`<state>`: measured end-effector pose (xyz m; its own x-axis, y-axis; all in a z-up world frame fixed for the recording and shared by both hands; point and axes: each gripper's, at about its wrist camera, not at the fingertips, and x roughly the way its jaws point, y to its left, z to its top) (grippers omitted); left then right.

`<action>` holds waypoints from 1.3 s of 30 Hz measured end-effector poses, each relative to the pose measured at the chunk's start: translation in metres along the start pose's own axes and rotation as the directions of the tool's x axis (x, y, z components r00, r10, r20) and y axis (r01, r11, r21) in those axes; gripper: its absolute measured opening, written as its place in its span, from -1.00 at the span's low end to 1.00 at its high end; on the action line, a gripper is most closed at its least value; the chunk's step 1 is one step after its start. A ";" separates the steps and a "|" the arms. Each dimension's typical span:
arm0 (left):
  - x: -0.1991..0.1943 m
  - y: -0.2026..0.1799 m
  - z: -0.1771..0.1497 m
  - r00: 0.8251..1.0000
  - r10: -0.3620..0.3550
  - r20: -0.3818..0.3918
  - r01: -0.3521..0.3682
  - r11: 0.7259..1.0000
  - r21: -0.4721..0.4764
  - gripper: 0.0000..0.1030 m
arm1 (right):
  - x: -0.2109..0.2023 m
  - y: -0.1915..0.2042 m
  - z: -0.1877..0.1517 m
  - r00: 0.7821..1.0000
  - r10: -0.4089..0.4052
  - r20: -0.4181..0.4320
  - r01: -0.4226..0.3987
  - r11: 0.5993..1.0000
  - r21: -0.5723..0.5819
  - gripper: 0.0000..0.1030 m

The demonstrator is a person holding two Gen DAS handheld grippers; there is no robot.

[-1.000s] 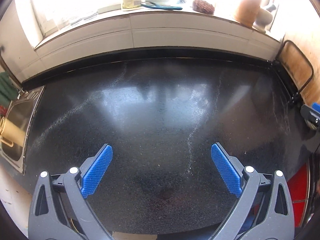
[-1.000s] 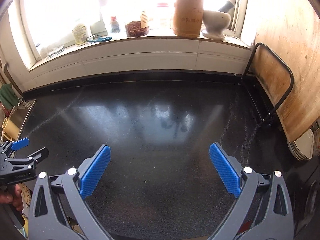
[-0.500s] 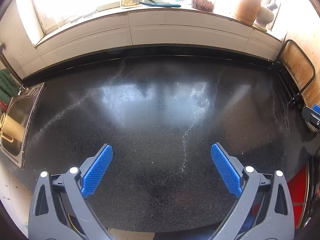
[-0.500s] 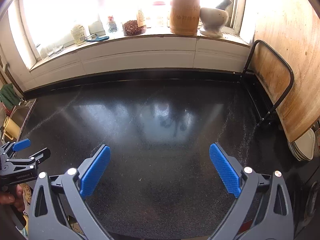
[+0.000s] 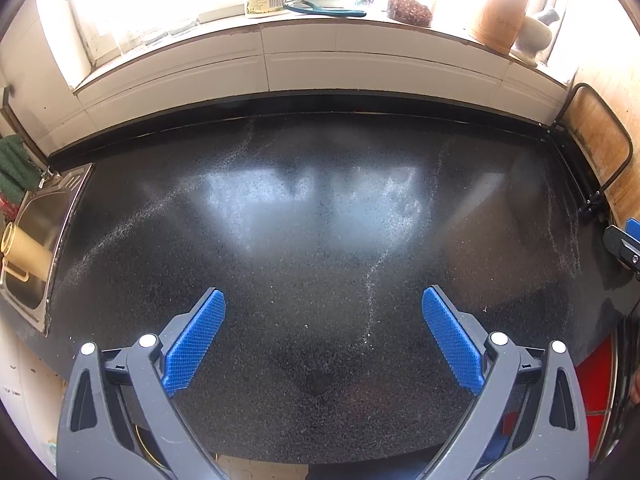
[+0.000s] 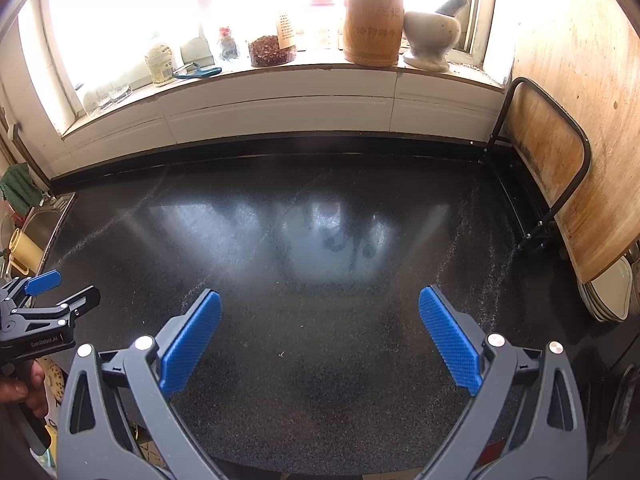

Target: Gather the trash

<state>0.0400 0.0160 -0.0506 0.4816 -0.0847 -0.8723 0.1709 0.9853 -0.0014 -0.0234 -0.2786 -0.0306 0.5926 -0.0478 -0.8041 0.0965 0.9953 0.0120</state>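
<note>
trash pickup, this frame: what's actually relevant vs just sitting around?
Relevant:
left gripper, open, empty
right gripper, open, empty
black counter, only pale dust streaks; no clear trash piece visible

Sitting around:
sink
utensil holder
mortar
cutting board
plates

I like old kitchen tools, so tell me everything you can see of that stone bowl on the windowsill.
The mortar is a pale grey-white bowl that looks like stone, on a flared foot, standing upright on the windowsill at its right end. A darker pestle leans out of it toward the right. It sits beside the wooden utensil holder, close enough that contact cannot be judged.
</note>
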 end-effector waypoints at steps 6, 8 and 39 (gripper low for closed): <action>0.000 0.001 0.000 1.000 -0.001 0.001 0.001 1.000 -0.005 0.86 | -0.001 0.000 -0.001 1.000 0.003 -0.002 -0.003 1.000 0.000 0.86; 0.000 0.001 0.000 1.000 -0.003 0.001 0.003 1.000 -0.003 0.86 | 0.000 0.000 0.000 1.000 0.002 -0.002 -0.002 1.000 0.001 0.86; 0.004 0.006 -0.001 1.000 0.006 -0.008 -0.007 1.000 -0.007 0.86 | 0.002 0.002 0.002 1.000 0.007 -0.008 -0.007 1.000 0.004 0.86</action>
<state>0.0421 0.0222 -0.0551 0.4756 -0.0771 -0.8763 0.1618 0.9868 0.0009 -0.0199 -0.2771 -0.0311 0.5871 -0.0397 -0.8085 0.0951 0.9953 0.0202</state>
